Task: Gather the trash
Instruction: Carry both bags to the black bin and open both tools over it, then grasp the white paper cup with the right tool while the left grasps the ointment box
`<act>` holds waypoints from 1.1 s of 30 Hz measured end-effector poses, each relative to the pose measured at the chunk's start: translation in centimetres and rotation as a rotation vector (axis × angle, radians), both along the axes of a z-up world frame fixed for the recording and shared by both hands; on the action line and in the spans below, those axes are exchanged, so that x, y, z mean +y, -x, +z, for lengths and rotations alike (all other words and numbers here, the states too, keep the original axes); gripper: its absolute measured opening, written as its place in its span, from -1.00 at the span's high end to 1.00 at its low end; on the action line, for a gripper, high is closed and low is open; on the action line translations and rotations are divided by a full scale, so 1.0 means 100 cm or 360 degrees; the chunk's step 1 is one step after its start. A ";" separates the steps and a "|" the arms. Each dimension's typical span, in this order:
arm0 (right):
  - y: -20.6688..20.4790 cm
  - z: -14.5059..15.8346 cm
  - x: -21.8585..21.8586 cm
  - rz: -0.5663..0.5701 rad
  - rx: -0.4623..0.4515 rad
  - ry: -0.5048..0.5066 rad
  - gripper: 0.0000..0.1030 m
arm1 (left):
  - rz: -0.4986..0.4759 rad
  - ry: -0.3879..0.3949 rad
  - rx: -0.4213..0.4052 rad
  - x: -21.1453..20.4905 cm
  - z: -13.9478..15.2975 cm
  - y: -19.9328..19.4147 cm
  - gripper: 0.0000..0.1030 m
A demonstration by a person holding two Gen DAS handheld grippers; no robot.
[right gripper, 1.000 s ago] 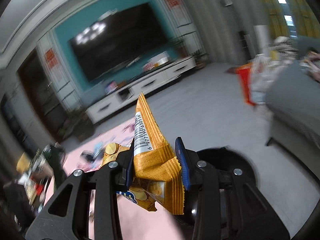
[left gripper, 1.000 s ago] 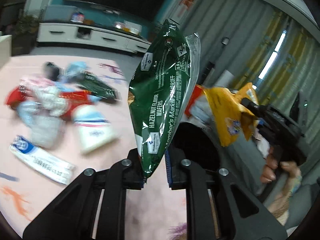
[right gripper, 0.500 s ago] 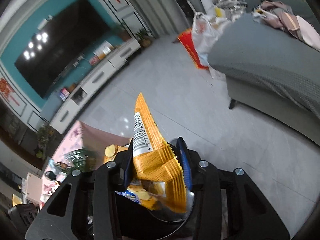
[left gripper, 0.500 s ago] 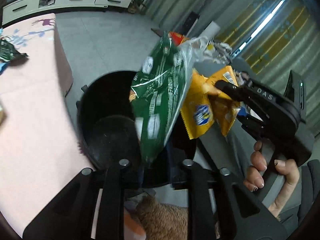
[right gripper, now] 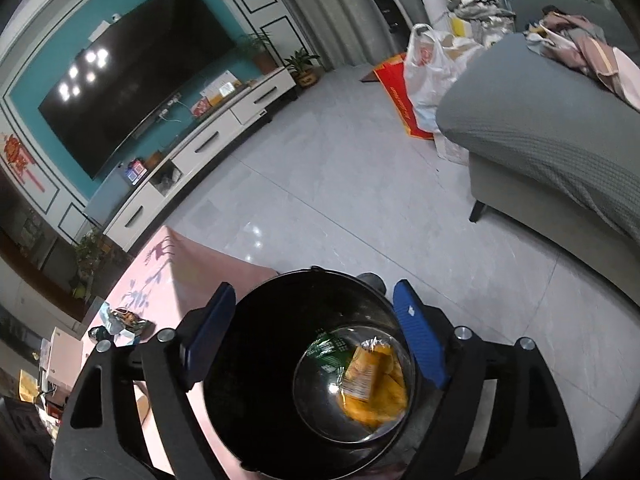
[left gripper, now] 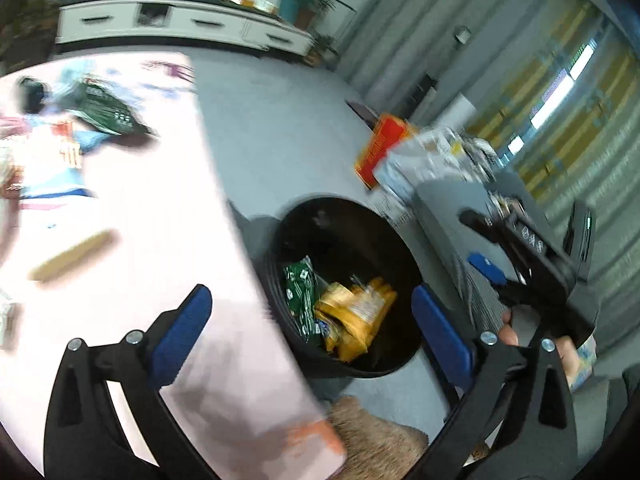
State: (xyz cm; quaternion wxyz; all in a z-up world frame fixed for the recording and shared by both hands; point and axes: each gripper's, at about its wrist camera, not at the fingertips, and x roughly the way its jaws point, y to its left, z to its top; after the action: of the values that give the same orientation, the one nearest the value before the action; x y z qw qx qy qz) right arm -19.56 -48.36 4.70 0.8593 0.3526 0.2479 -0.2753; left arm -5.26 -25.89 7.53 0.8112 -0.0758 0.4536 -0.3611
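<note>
**Over the bin: both wrappers dropped, time to go back for more**

Over the black bin (right gripper: 280, 360) both tools stand wide with nothing between their pads; the left gripper (left gripper: 312, 320) and the right gripper (right gripper: 316, 340) have each just been opening. The green wrapper (left gripper: 302, 296) and the yellow wrapper (left gripper: 356, 316) lie together at the bottom of the bin, touching.

The drop looks finished, so the step in hand is, I judge, the return to the pink table (left gripper: 132, 208) just beside the bin. More litter waits at its far end: another green packet (left gripper: 104, 112), red-and-white wrappers, and a tan stick-like piece (left gripper: 74, 256) nearer by, all blurred. To do it well, keep the jaws apart while lifting clear of the rim, so no pad catches the bin's edge and tips it. Take the nearest piece first, and pinch flat wrappers by a raised edge or corner.
</note>
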 end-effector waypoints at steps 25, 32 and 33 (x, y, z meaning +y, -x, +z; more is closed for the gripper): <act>-0.174 -0.001 0.229 0.1147 0.0198 0.0338 -0.79 | 0.0859 -0.0209 0.0244 0.230 -0.050 -0.081 -0.84; -0.231 -0.022 0.283 0.1349 0.0378 0.0497 -0.84 | 0.0896 -0.0309 0.0256 0.205 -0.059 -0.095 -0.55; -0.239 -0.025 0.284 0.1342 0.0399 0.0523 -0.84 | 0.0911 -0.0312 0.0264 0.206 -0.063 -0.096 -0.53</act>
State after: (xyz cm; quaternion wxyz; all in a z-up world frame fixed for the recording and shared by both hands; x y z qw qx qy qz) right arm 4.29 -19.97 2.22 0.9041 0.0444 0.4244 0.0217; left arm 4.31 -5.33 1.18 0.8436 -0.1511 0.5111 -0.0651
